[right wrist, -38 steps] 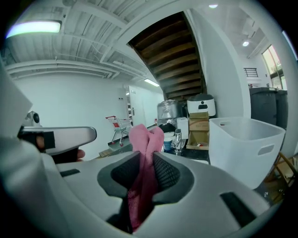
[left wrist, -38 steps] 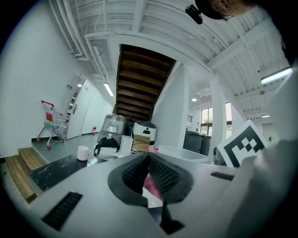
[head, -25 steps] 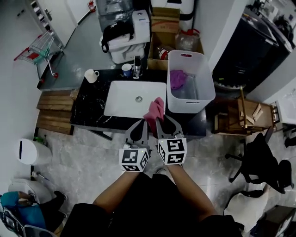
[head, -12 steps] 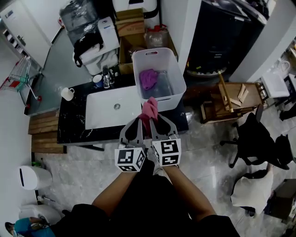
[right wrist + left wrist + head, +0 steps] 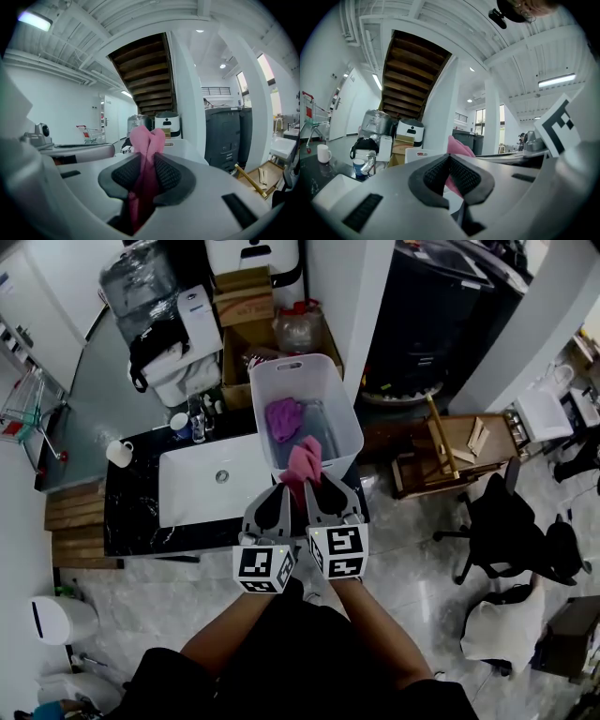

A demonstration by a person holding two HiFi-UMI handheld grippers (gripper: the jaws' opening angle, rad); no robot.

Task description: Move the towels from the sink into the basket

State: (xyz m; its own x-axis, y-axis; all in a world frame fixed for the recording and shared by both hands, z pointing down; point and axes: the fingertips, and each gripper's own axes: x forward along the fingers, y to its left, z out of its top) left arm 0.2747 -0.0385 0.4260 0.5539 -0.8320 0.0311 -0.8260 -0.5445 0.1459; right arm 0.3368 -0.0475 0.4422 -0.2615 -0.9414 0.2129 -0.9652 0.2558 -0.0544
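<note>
Clamps a pink towel (image 5: 303,461) in the right gripper (image 5: 317,482), at the near rim of the white basket (image 5: 351,418). Holds the left gripper (image 5: 281,489) just beside, jaws together on nothing. Shows a purple towel (image 5: 283,418) inside the basket, next to the sink (image 5: 192,493). Bears a small red label (image 5: 423,153) on the basket, too small to read.

arms reach forward side by side, left tongs (image 5: 282,490) closed, right tongs (image 5: 315,487) clamping pink towel (image 5: 304,460).
</note>
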